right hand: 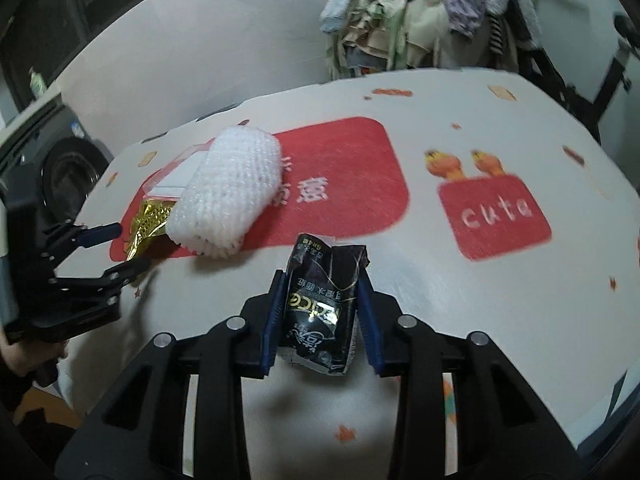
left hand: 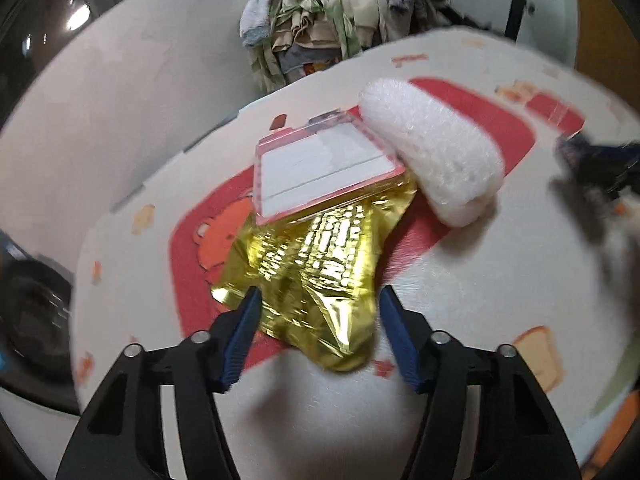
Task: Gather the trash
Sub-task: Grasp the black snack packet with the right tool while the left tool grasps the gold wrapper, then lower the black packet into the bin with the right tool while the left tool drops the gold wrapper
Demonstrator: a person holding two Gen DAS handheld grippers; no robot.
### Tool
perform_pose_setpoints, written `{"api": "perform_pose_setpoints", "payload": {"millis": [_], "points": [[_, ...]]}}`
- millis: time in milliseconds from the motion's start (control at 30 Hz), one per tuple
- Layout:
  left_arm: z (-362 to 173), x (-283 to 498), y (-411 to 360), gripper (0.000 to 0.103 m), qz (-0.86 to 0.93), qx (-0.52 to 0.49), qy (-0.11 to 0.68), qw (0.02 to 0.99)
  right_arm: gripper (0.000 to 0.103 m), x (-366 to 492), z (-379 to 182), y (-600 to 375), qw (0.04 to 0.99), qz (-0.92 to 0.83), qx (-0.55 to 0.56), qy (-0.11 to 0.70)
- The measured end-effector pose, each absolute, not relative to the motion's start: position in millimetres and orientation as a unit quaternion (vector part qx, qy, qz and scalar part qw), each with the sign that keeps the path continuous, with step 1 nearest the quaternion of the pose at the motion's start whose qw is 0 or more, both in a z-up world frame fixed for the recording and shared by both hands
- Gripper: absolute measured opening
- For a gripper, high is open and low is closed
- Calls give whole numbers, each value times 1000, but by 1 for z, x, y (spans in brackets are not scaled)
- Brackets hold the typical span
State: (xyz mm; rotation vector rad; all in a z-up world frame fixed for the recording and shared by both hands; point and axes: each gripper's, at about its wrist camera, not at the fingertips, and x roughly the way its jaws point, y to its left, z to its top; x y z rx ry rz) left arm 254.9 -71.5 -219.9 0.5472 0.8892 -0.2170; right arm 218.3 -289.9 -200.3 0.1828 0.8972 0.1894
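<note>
A crumpled gold foil wrapper (left hand: pixel 312 272) lies on the table, partly under a clear pink-edged plastic box (left hand: pixel 324 168). My left gripper (left hand: pixel 318 304) stands open over it, a blue pad on either side of the foil's near end. A white foam net sleeve (left hand: pixel 436 152) rests beside the box. In the right wrist view my right gripper (right hand: pixel 322 276) is shut on a crushed black drink carton (right hand: pixel 320 304), just above the tablecloth. The left gripper (right hand: pixel 130 248) shows at the left by the foil wrapper (right hand: pixel 148 220) and the foam sleeve (right hand: pixel 232 188).
The table (right hand: pixel 480 300) has a white cloth with red patches and cartoon prints. A heap of clothes (right hand: pixel 420 12) stands behind its far edge. A washing machine (right hand: pixel 68 172) is off the left side. A hand (right hand: pixel 16 360) holds the left gripper.
</note>
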Motion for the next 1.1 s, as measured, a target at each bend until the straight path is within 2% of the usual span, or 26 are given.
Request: {"api": "perform_pose_setpoints", "payload": {"millis": [33,67,100,167,333,567,633,833,1100], "points": [[-224,255,-74,56,-96,280,425,855,37,215,-200,-292,892,90,91,433],[-227,255,-74,45,-98,288,431,849,37,213,-200,-293,892,89,92,433],[-228,253,-72,26,-103,288,435,847,37,210,-199,-294,892,89,93,433],[-227,246,-69,22,-102,298,433,845,37,205,-196,-296,893,91,93,431],[-197,215,-49,18,-151,237,438,854,37,192,-183,-296,897,97,91,422],[-151,177,9,12,-207,-7,469,858,37,172,-163,-289,902,107,92,409],[-145,167,12,11,-214,-35,467,857,37,163,-156,-285,903,113,87,405],[-129,122,9,11,-242,-74,452,855,37,136,-140,-279,906,128,72,397],[-135,67,-6,11,-289,-70,453,840,37,97,-135,-275,906,136,62,397]]}}
